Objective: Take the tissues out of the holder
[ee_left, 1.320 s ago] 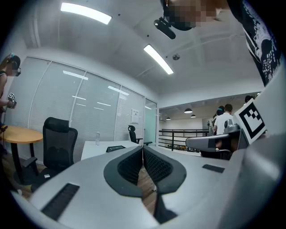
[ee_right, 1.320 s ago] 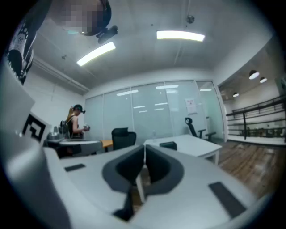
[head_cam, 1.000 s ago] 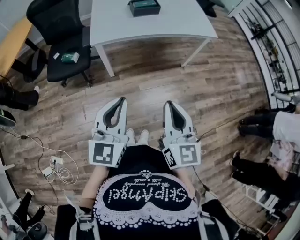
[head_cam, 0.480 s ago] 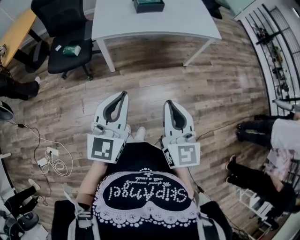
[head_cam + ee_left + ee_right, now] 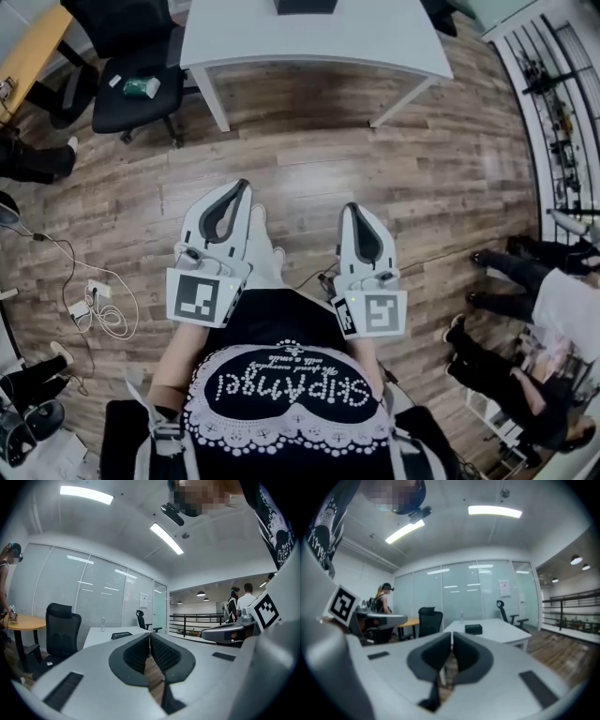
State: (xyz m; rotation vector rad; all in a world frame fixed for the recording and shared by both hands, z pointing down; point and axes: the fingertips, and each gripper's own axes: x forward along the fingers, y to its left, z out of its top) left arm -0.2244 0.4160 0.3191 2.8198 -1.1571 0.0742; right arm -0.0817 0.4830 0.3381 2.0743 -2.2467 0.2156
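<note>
The tissue holder (image 5: 305, 5), a dark box, stands on the white table (image 5: 319, 42) and is cut by the top edge of the head view. It also shows small in the left gripper view as the holder (image 5: 121, 634) and in the right gripper view as the holder (image 5: 474, 629). My left gripper (image 5: 242, 185) and right gripper (image 5: 352, 208) are held close to my body over the wooden floor, well short of the table. Both are shut with nothing between the jaws, as seen on the left gripper (image 5: 149, 637) and the right gripper (image 5: 452, 634).
A black office chair (image 5: 131, 103) with a green can (image 5: 141, 87) on its seat stands left of the table. Cables and a power strip (image 5: 98, 314) lie on the floor at the left. People's legs (image 5: 511, 272) and a rack are at the right.
The table and holder have slid toward the top edge of the head view. One foot has come forward between the grippers. Both grippers stay shut and empty.
</note>
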